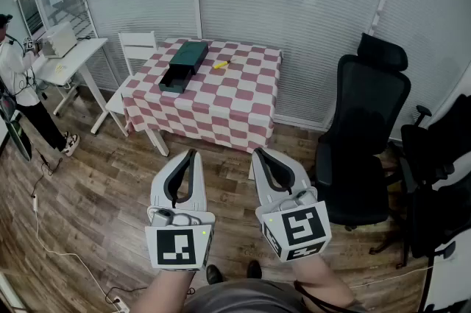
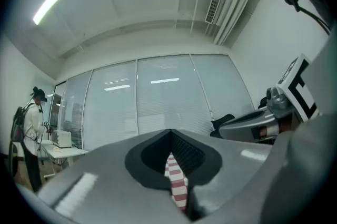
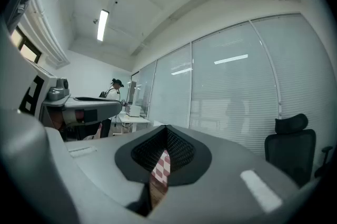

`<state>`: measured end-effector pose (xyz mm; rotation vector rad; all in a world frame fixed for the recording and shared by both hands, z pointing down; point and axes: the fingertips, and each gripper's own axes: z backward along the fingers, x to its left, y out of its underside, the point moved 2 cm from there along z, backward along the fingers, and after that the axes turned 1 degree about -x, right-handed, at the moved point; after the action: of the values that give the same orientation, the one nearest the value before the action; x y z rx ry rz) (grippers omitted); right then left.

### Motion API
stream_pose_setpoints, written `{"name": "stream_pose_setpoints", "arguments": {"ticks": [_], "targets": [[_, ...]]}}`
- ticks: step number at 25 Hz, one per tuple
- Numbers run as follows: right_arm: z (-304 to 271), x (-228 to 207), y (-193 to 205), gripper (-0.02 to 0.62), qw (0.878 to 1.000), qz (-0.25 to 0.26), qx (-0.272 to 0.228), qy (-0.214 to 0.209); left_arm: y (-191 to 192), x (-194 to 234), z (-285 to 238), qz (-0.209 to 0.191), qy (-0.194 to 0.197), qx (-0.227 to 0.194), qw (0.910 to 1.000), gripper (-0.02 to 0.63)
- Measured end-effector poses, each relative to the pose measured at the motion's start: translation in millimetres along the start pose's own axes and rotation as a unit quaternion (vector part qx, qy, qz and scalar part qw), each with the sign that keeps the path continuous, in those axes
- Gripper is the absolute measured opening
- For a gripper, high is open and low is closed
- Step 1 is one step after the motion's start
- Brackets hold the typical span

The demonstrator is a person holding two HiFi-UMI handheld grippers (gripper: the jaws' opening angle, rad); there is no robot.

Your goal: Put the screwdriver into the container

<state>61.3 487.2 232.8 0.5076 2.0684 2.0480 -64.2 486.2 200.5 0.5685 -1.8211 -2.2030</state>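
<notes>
Both the left gripper (image 1: 190, 154) and the right gripper (image 1: 259, 154) were held level, jaws together on nothing, likely because the person had yet to approach: the yellow screwdriver (image 1: 221, 64) lay well ahead of them on the counter (image 1: 228, 109), beside the dark container (image 1: 184, 65).

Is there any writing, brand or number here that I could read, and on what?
None can be read.
The left claw and right claw each carry a cube with black-and-white square patterns, not letters.
Nothing legible shows on the table or the container.
</notes>
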Motion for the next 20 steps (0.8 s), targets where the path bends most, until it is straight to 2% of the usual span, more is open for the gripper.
{"name": "stream_pose_setpoints", "arguments": {"ticks": [8, 20], "targets": [[6, -9, 3, 0.023, 1.0, -0.009, 0.003, -0.004, 3, -16, -4, 0.011, -0.004, 0.005, 0.9999, 0.0], [12, -46, 24, 0.026, 0.999, -0.023, 0.014, -0.034, 11, -47, -16, -0.002, -0.032, 0.024, 0.9992, 0.0]]}}
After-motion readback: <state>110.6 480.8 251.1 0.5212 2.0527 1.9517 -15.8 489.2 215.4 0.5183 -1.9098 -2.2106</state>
